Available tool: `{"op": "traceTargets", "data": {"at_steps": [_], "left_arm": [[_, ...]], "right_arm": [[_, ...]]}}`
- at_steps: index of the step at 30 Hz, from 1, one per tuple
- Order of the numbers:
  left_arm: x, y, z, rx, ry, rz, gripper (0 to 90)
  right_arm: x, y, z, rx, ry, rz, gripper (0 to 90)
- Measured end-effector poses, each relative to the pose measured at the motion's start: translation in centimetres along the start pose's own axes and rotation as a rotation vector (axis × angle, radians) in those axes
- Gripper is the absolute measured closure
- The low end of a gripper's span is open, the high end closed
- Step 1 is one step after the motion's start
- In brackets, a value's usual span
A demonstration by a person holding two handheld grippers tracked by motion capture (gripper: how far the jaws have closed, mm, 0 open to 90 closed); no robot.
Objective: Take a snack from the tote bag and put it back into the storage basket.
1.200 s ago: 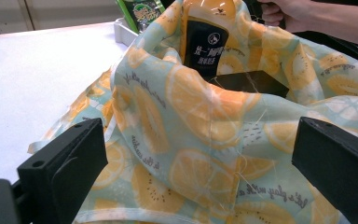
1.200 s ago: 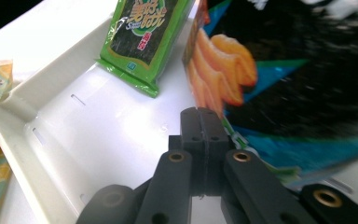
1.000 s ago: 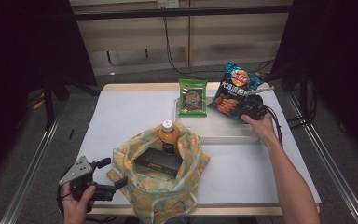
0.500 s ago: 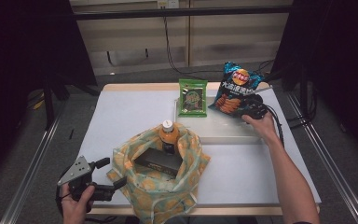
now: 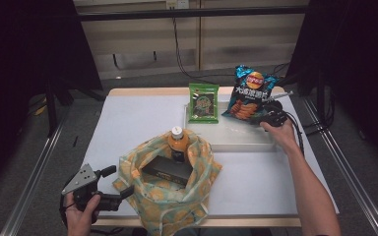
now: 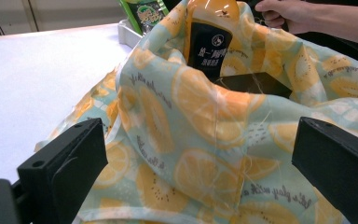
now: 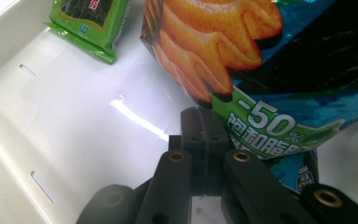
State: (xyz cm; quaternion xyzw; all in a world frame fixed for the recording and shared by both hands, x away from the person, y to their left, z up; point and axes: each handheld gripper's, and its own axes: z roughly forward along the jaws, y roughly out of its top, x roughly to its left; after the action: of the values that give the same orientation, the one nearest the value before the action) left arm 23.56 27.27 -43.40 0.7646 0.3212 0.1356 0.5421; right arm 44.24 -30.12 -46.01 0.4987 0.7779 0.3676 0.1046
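Note:
A blue chip bag (image 5: 252, 93) stands tilted over the white tray (image 5: 241, 140) at the far right. My right gripper (image 5: 271, 118) is at the bag's lower edge. Seen in the right gripper view, the jaws (image 7: 200, 126) are together with the chip bag's (image 7: 270, 70) bottom corner at their tips. A lemon-print cloth bag (image 5: 177, 206) lies open at the near edge and holds an orange bottle (image 5: 178, 142) and a black box (image 5: 170, 169). My left gripper (image 5: 118, 183) is open at the bag's left rim, with the fabric (image 6: 200, 140) loose between its jaws.
A green snack packet (image 5: 203, 102) leans at the tray's far left end. Bare white table (image 5: 128, 118) lies to the left of the tray and behind the cloth bag. Metal rails run along both sides of the table, and cables hang at the back.

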Motion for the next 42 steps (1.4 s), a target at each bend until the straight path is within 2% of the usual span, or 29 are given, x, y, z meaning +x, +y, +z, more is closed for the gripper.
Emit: {"op": "traceTargets", "data": {"at_steps": [1, 8, 12, 15, 18, 21, 25, 26, 27, 29, 30, 31, 34, 35, 36, 40, 42], "left_arm": [[0.0, 0.0, 0.0, -0.008, -0.012, 0.004, 2.6], [0.1, 0.0, 0.0, -0.003, -0.002, 0.004, 2.6], [0.1, 0.0, 0.1, -0.009, -0.01, 0.0, 2.6], [0.1, 0.0, 0.2, -0.003, 0.003, -0.006, 2.6], [0.1, 0.0, 0.1, 0.002, -0.005, 0.002, 2.6], [0.1, 0.0, 0.2, 0.001, 0.004, 0.0, 2.6], [0.1, -0.1, 0.2, -0.004, -0.015, 0.004, 2.6], [0.1, -0.1, 0.1, 0.002, -0.002, 0.002, 2.6], [0.2, -0.1, 0.0, 0.0, -0.008, 0.006, 2.6], [0.2, -0.1, 0.0, -0.004, -0.003, 0.0, 2.6], [0.2, -0.1, 0.1, -0.011, -0.016, -0.002, 2.6], [0.1, 0.0, 0.1, -0.006, -0.002, -0.007, 2.6], [0.1, 0.0, 0.2, -0.004, -0.019, 0.008, 2.6], [0.1, 0.1, 0.2, 0.002, -0.004, 0.014, 2.6], [0.0, 0.1, 0.2, 0.001, -0.008, 0.012, 2.6], [0.2, 0.1, 0.2, -0.004, -0.021, 0.006, 2.6], [0.1, 0.0, 0.3, -0.003, -0.019, 0.003, 2.6]], "right_arm": [[-0.1, 0.0, 0.0, -0.005, 0.0, -0.001, 90.0], [-0.6, -0.7, -0.5, -0.008, -0.022, 0.017, 90.0], [-0.9, -0.8, -0.6, -0.029, -0.055, 0.029, 90.0], [-0.8, -0.7, -0.4, -0.034, -0.077, 0.013, 90.0], [-0.9, -0.8, -0.3, -0.027, -0.094, 0.023, 90.0], [-1.0, -0.7, -0.3, -0.036, -0.098, 0.021, 90.0], [-1.1, -0.7, -0.3, -0.063, -0.118, 0.042, 90.0], [-1.2, -0.8, -0.4, -0.067, -0.122, 0.048, 90.0], [-1.3, -0.8, -0.4, -0.074, -0.125, 0.054, 90.0], [-1.3, -0.9, -0.4, -0.081, -0.115, 0.058, 90.0], [-1.3, -0.9, -0.4, -0.084, -0.115, 0.057, 90.0], [-1.1, -0.9, -0.4, -0.082, -0.11, 0.056, 90.0], [-0.6, -0.8, -0.6, -0.087, -0.094, 0.043, 90.0], [-0.4, -0.7, -0.8, -0.096, -0.091, 0.037, 90.0], [-0.2, -0.7, -1.0, -0.105, -0.083, 0.036, 90.0], [1.4, -0.5, -2.1, -0.166, -0.068, 0.005, 80.4], [2.2, -0.6, -2.6, -0.192, -0.044, -0.01, 76.9]]}}
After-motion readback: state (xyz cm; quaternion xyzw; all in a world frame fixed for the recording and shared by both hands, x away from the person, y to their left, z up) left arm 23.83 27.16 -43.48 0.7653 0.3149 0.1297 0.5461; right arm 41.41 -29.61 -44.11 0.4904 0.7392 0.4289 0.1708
